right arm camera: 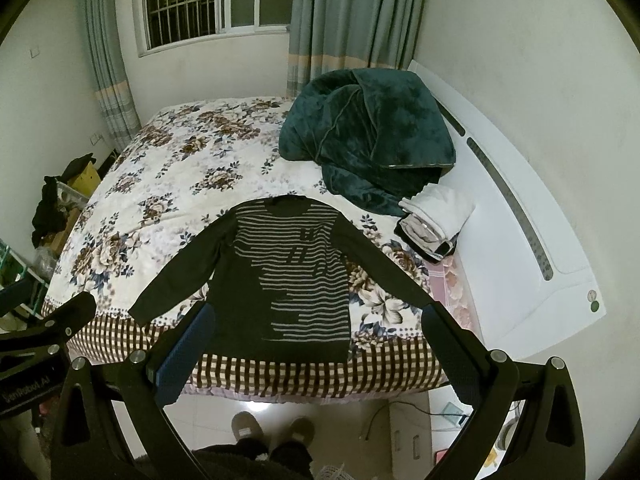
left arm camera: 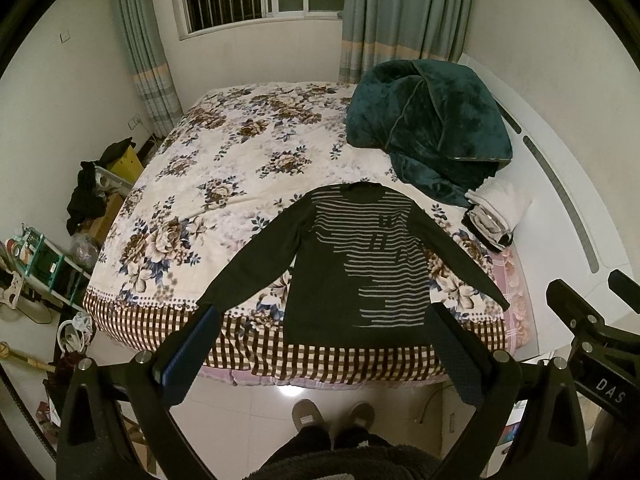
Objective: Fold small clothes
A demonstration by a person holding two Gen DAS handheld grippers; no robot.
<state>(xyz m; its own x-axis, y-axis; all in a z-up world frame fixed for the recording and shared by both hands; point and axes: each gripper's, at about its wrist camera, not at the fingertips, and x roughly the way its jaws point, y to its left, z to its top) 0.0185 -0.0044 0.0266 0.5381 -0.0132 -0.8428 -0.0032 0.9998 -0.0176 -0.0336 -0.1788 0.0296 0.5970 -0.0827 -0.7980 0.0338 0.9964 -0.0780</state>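
A dark long-sleeved sweater (left arm camera: 352, 256) with pale stripes lies flat on the floral bedspread (left arm camera: 224, 168), sleeves spread, hem at the bed's near edge. It also shows in the right wrist view (right arm camera: 288, 272). My left gripper (left arm camera: 324, 344) is open and empty, held above the floor in front of the hem. My right gripper (right arm camera: 316, 344) is open and empty, likewise short of the bed edge. The right gripper also shows at the right of the left wrist view (left arm camera: 592, 320), and the left gripper's body shows at the left of the right wrist view (right arm camera: 44, 332).
A teal plush blanket (left arm camera: 432, 128) is heaped at the bed's far right, with folded white cloth (left arm camera: 500, 204) below it. A white headboard (left arm camera: 560, 184) runs along the right. Clutter and boxes (left arm camera: 80, 216) stand on the floor at left. The person's slippers (left arm camera: 332, 416) are on the tiles.
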